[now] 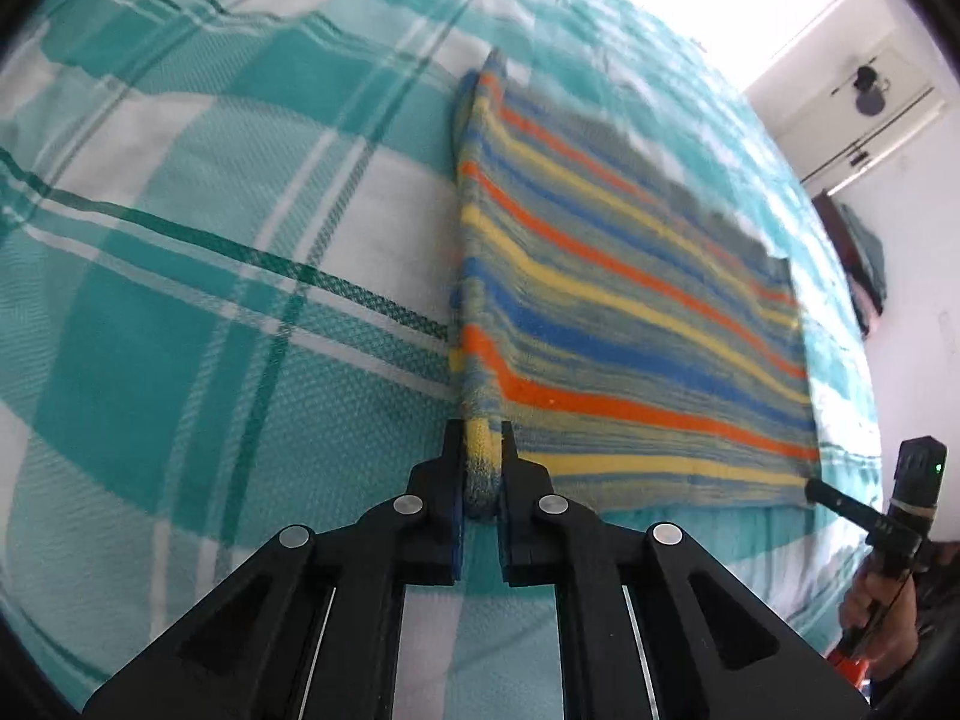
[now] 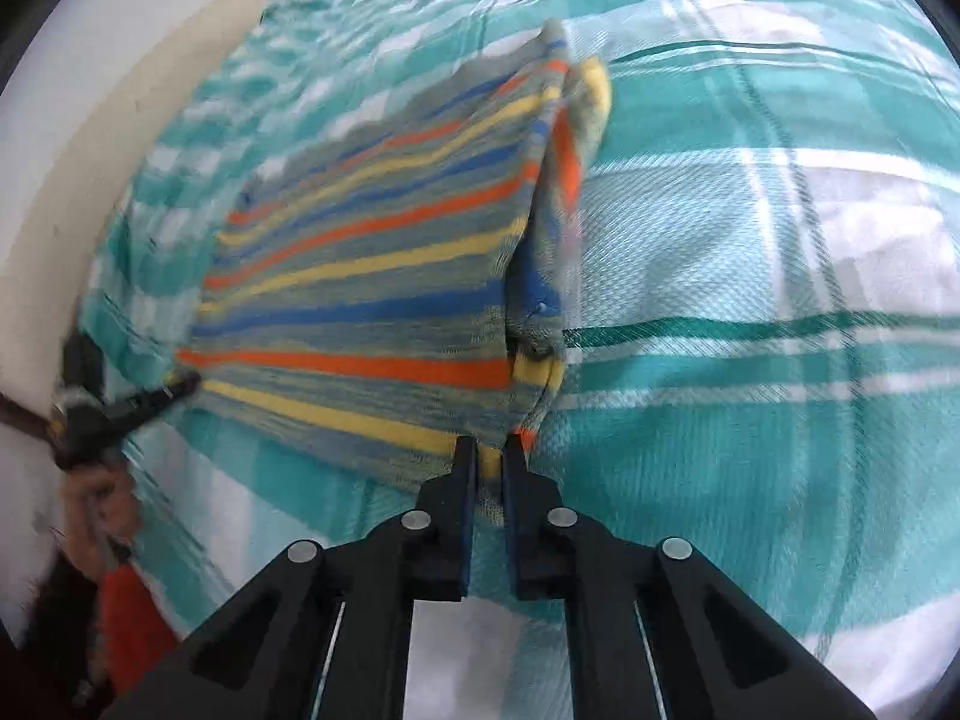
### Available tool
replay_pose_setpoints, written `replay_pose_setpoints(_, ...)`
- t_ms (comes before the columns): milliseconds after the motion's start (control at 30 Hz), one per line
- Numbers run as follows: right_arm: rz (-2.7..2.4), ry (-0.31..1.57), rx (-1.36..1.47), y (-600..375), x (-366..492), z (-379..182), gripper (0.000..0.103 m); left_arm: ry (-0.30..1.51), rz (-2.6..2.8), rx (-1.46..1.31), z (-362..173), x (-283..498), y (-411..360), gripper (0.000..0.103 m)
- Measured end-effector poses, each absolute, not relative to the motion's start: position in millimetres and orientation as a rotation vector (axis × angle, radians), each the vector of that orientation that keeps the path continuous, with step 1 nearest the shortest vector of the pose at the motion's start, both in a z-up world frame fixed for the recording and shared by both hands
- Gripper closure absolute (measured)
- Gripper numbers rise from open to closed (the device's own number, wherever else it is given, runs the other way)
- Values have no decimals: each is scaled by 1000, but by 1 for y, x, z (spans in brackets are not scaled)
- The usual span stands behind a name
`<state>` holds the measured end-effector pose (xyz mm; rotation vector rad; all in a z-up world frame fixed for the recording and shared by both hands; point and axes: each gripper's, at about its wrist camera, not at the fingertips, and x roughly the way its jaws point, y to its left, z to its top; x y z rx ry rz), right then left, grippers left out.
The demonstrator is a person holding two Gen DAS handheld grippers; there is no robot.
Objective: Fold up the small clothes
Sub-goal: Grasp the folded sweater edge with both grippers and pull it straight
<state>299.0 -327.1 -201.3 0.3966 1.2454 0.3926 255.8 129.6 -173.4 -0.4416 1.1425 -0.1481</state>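
A: Two wrist views, one scene. Biggest thing first: bed cover (image 1: 180, 312), teal and white plaid with thin dark green lines, fills most of both views. Wrinkled toward the far edge.

B: Agreed. White wall (image 1: 924, 240) beyond it in the left wrist view, with a dark, blurred item hanging there; can't identify it.

A: Next down: striped cloth (image 1: 630, 324), grey-green ground with orange, yellow and blue bands. Lies on the bed cover, spread mostly flat between the two tools. Its left side edge is pulled up into a ridge; in the right wrist view its right side edge (image 2: 558, 192) stands up the same way, doubled over.

B: Near corners both taken. Left gripper (image 1: 482, 468): jaws nearly together, pinching the yellow-banded near left corner, cloth bunched between the pads.

A: Right gripper (image 2: 489, 468): same, jaws narrow, clamped on the near right corner, fabric showing in the slit.

B: Cross-check. Left wrist view shows the right tool at the frame's right edge, its tip meeting the cloth's near right corner, a hand (image 1: 876, 612) wrapped on its handle.

A: And the right wrist view shows the left tool at the frame's left edge, tip on the cloth's near left corner, hand (image 2: 99, 510) below it, blurred. Orange part on the handle below the hand.

B: Far edge of cloth is soft, motion-smeared in both views.
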Motion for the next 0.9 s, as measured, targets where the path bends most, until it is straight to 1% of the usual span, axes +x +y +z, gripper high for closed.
replay_pose_setpoints(100, 402, 1220, 366, -335, 289, -184, 99, 1168, -143, -410, -176, 255, 132, 97)
replay_pose_setpoints(200, 393, 1273, 340, -334, 290, -201, 99, 1209, -120, -403, -192, 259, 128, 96)
replay_pose_setpoints(333, 371, 1274, 426, -340, 294, -224, 99, 1206, -106, -460, -198, 266, 130, 96)
replay_pose_setpoints(467, 378, 1241, 445, -346, 288, -226, 101, 1203, -113, -434, -198, 265, 128, 95)
replay_pose_setpoints(900, 374, 1222, 461, -342, 289, -229, 102, 1192, -71, -319, -193, 262, 116, 94)
